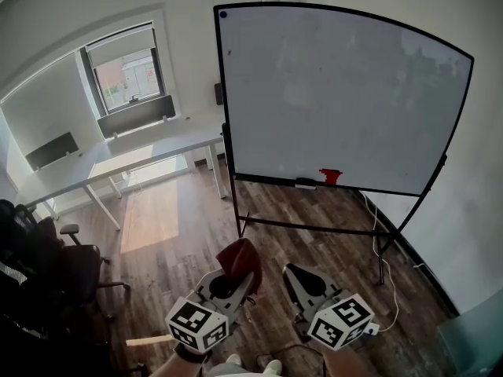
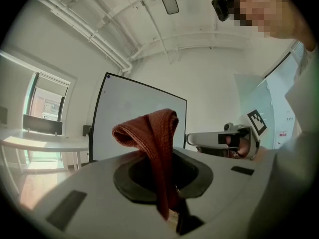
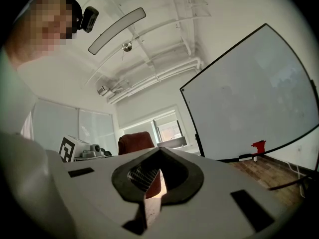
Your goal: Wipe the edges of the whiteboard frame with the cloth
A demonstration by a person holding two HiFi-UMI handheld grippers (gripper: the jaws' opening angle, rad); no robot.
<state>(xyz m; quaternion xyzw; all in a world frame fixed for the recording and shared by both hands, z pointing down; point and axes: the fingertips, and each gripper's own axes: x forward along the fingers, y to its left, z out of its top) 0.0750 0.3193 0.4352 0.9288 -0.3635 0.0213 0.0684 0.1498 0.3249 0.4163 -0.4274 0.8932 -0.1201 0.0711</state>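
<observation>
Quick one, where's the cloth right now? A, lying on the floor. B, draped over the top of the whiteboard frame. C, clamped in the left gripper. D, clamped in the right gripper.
C: the left gripper view shows the reddish-brown cloth pinched between the jaws of the left gripper, while the right gripper is shut on nothing.

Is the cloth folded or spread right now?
Folded: the cloth is doubled over in a bunch, pinched between the left gripper's jaws, with its top end drooping.
</observation>
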